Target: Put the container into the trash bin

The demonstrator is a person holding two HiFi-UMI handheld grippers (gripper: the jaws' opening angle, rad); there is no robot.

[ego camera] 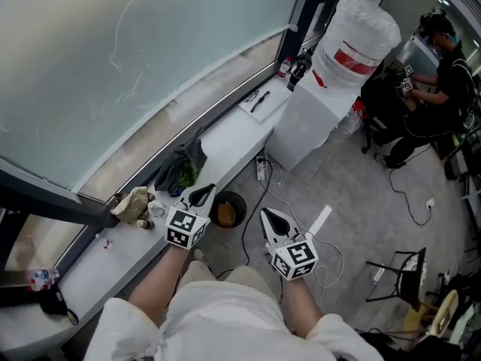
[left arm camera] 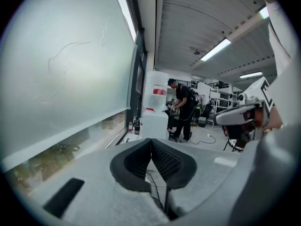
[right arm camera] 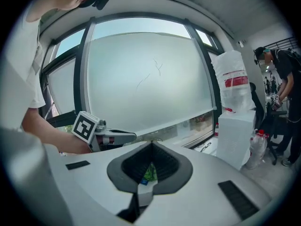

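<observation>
Most of my head view is the frosted window (ego camera: 113,51), with the long white ledge (ego camera: 225,138) running under it and a white cabinet (ego camera: 301,126) at its far end. On the floor just beside the ledge stands the round black trash bin (ego camera: 243,210). As far as I can tell, a brownish round container (ego camera: 225,214) lies inside it. My left gripper (ego camera: 203,194) hovers at the ledge's edge, just left of the bin, jaws pressed together with nothing between them. My right gripper (ego camera: 273,218) hangs to the bin's right, over the floor, jaws likewise closed tip to tip and empty. On the ledge near the left gripper sit a dark green bag (ego camera: 183,170), crumpled brown paper (ego camera: 134,205) and a small clear cup (ego camera: 158,210).
</observation>
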